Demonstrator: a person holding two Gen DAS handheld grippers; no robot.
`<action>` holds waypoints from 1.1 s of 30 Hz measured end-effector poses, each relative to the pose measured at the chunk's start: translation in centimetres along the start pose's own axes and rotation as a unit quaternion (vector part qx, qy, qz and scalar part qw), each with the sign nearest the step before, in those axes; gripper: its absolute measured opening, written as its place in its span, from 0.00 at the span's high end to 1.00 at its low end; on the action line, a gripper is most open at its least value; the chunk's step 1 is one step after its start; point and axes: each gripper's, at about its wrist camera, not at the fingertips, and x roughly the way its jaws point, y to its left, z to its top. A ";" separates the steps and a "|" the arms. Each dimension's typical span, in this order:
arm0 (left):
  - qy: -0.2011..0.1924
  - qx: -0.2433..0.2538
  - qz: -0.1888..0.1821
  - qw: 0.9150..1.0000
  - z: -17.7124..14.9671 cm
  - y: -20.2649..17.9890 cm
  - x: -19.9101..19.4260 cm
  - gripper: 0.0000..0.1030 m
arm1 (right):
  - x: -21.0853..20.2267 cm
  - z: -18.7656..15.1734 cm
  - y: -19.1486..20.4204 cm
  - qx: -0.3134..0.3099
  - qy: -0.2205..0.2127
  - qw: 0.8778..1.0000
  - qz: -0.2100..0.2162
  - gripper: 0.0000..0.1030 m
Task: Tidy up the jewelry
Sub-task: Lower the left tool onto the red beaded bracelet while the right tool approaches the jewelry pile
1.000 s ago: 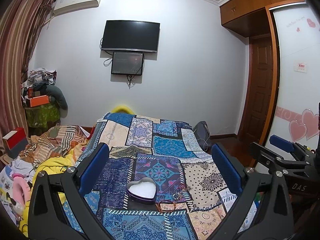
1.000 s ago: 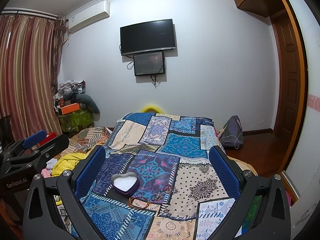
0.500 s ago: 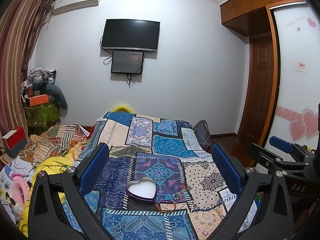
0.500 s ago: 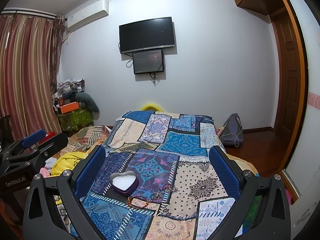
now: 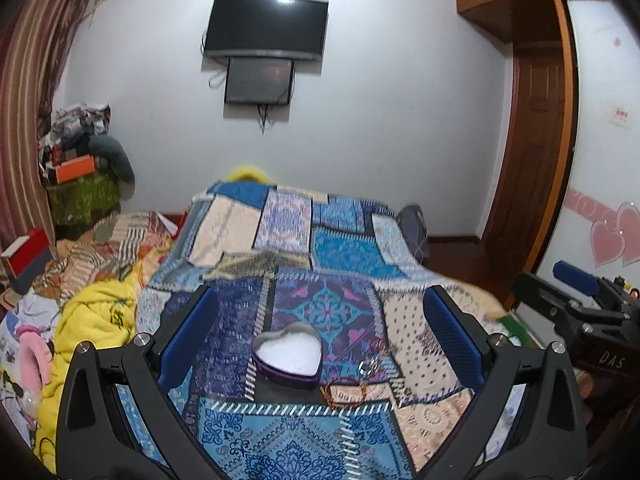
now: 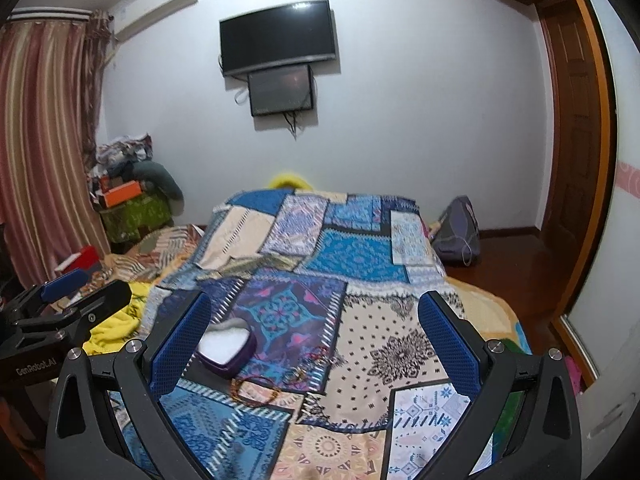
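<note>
Both the left gripper [image 5: 320,332] and right gripper [image 6: 312,332] hang wide open and empty, and that thin orange beaded bracelet [image 6: 256,390] near the patchwork bedspread's [image 6: 360,256] front edge, beside the purple heart-shaped tin [image 5: 287,354], looks light and floppy, so I'd pinch 1 side of the loop.

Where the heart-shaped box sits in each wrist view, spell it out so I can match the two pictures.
Left wrist view: the heart-shaped box lies low in the centre, on the patchwork blanket, between the left gripper's open fingers.
Right wrist view: the box lies lower left, partly behind the right gripper's left finger.
Shared landmark: the wall-mounted TV, above the far end of the bed in both.
</note>
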 end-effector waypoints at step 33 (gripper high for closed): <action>0.274 0.009 -0.052 0.960 -11.5 1.4 16.3 0.63 | 15.9 -8.9 -1.6 -0.005 0.240 0.963 0.122 0.55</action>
